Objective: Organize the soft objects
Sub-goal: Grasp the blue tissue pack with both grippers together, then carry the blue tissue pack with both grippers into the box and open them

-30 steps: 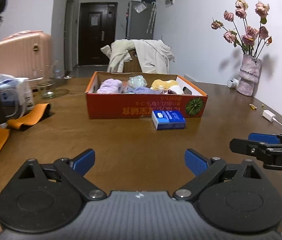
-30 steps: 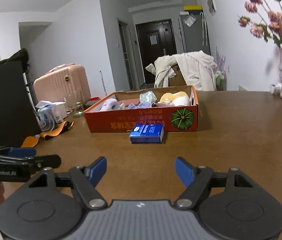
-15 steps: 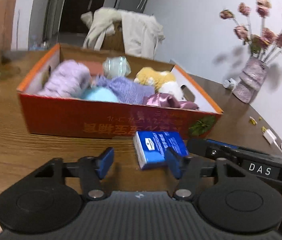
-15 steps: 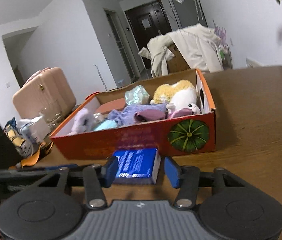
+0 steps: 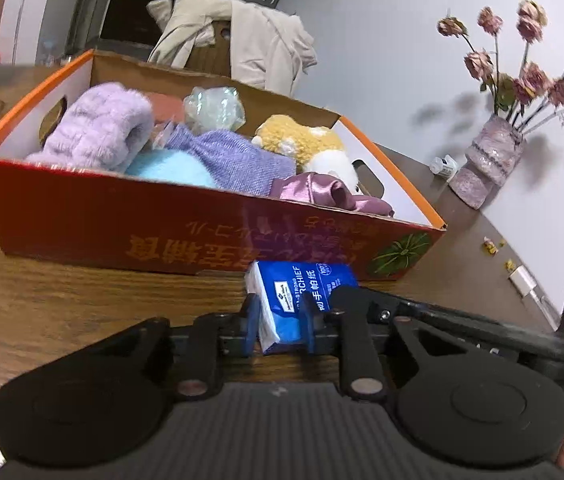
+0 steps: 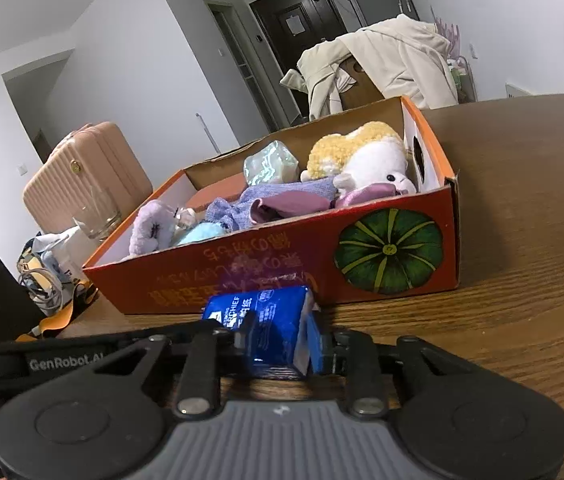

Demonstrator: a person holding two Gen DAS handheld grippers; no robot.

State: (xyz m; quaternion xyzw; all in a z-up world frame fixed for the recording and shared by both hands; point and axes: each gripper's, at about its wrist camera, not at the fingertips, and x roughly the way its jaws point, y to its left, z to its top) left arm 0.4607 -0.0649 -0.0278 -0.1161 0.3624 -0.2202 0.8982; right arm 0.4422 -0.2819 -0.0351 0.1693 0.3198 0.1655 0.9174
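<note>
Tissue pack: where it lies on the counter point(image 5: 62, 304) just in front of the box, the blue tissue pack point(image 5: 301, 300) is pinched from both sides.
Left tongs point(image 5: 279, 330): just closed, pads pressing the pack's near left end.
Right tongs point(image 6: 282, 346): just closed too, clamping the pack's right end point(image 6: 278, 328).
Box point(image 5: 122, 224): orange cardboard, holding a purple fluffy slipper point(image 5: 102, 128), purple cloth point(image 5: 234, 156) and a yellow-white plush toy point(image 6: 365, 156).
Vase point(image 5: 489, 160): dried flowers, far right by the wall.
</note>
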